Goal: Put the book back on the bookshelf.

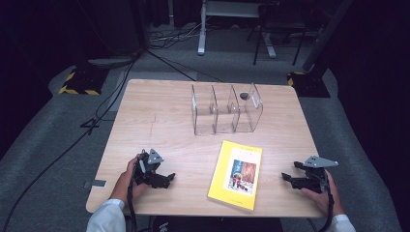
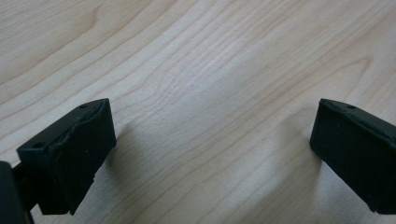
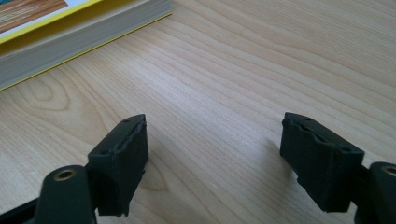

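Observation:
A yellow book (image 1: 236, 174) lies flat on the wooden table (image 1: 159, 121) near its front edge, cover up. In the right gripper view its page edge and yellow cover (image 3: 70, 28) show at the top left. My left gripper (image 1: 164, 181) rests at the front left of the table, jaws wide apart over bare wood (image 2: 212, 140), so it is open. My right gripper (image 1: 288, 178) sits at the front right, to the right of the book and apart from it, open with nothing between its pads (image 3: 212, 163).
A clear plastic rack (image 1: 226, 108) with three upright compartments stands at the back middle of the table. A small dark hole (image 1: 244, 96) marks the tabletop behind it. Black stands, cables and a desk frame lie on the grey floor beyond.

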Demonstrator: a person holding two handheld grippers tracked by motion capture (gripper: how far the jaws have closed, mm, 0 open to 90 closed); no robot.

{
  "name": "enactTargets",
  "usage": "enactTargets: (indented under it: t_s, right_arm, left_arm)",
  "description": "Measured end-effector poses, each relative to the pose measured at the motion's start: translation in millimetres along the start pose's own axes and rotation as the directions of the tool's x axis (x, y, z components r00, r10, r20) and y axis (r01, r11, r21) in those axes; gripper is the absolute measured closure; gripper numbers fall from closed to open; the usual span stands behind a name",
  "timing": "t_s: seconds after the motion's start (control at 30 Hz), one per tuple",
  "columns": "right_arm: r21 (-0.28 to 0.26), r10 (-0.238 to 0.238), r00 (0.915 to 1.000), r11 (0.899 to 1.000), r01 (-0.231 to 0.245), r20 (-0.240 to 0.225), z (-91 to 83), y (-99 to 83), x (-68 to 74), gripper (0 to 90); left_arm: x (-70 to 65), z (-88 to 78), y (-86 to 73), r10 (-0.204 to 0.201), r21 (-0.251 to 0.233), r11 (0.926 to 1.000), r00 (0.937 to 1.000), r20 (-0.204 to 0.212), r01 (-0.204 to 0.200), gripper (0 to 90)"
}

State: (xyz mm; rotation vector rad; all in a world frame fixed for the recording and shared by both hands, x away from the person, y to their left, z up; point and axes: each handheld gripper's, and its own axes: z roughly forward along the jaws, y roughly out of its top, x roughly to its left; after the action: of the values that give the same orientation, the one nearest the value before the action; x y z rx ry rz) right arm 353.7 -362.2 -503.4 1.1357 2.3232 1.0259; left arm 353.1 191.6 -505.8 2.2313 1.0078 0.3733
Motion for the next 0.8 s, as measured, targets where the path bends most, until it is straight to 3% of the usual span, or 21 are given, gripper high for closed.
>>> enactTargets:
  t_s: [0.13,0.33,0.47,0.63,0.67,0.7,0.73,0.77,0.8]
  right_arm:
    - [0.009,-0.01,0.9999,1.0,0.01,-0.009,0.7,1.6,1.9,23.9]
    - [0.032,-0.029,0.9991,0.999,0.03,-0.029,1.6,6.0,5.5,27.6]
    - [0.085,-0.086,0.9926,0.992,0.093,-0.086,2.2,13.8,12.7,29.0]
    - [0.125,-0.153,0.9768,0.977,0.173,-0.15,5.6,23.9,25.7,34.6]
    - [0.15,-0.193,0.9663,0.964,0.219,-0.171,8.6,31.0,35.2,37.1]
    - [0.159,-0.214,0.9585,0.956,0.245,-0.188,9.9,34.1,40.2,38.4]
    - [0.159,-0.214,0.9585,0.956,0.245,-0.188,9.9,34.1,40.2,38.4]
    - [0.173,-0.251,0.9456,0.942,0.288,-0.207,13.0,39.9,51.1,39.0]
    - [0.174,-0.265,0.9399,0.937,0.304,-0.216,14.4,41.9,54.9,39.5]
  left_arm:
    - [-8.6,1.6,2.4,0.05,0.007,0.9987,0.9974,0.052,-0.051,1.3]
    - [-21.9,3.3,3.5,0.08,0.002,0.9968,0.9936,0.081,-0.08,0.8]
    - [-29.6,3.5,3.4,0.081,0.003,0.9966,0.9924,0.093,-0.082,0.4]
    - [-37.0,5.1,5.3,0.113,0.001,0.9934,0.9868,0.116,-0.114,0.3]
    - [-39.4,5.7,5.7,0.121,-0.001,0.9925,0.9849,0.123,-0.122,0.3]
    - [-41.3,6.1,6.4,0.131,-0.001,0.9912,0.9829,0.129,-0.132,0.3]
    - [-43.4,6.5,6.7,0.131,-0.001,0.9912,0.9824,0.133,-0.133,0.3]
    - [-47.0,7.5,7.8,0.148,-0.003,0.9887,0.9783,0.145,-0.15,0.3]
    - [-49.4,8.0,8.4,0.153,-0.004,0.988,0.9766,0.151,-0.154,0.3]
